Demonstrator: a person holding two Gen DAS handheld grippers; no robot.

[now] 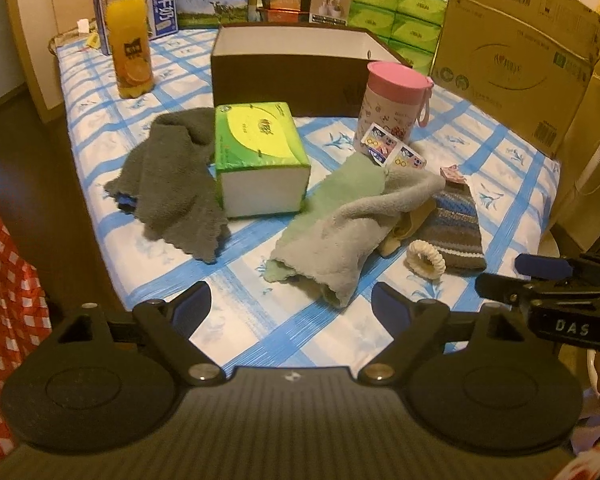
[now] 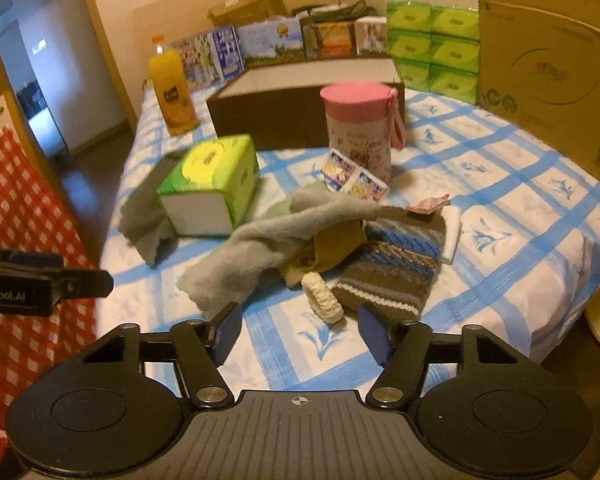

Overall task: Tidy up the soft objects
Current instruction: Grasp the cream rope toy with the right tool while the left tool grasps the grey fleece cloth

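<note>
Soft objects lay heaped at centre frame on the blue-checked bed: a pale grey fleece cloth draped over a mustard cloth, a striped knitted hat touching them, a cream scrunchie just ahead of the right gripper. Its fingers stood apart, empty, the scrunchie between them but beyond the tips. The left gripper, also spread and empty, faced the fleece's near edge. A pull on the fleece could likely drag the mustard cloth or topple the pink-lidded canister. The brown open box sat behind.
</note>
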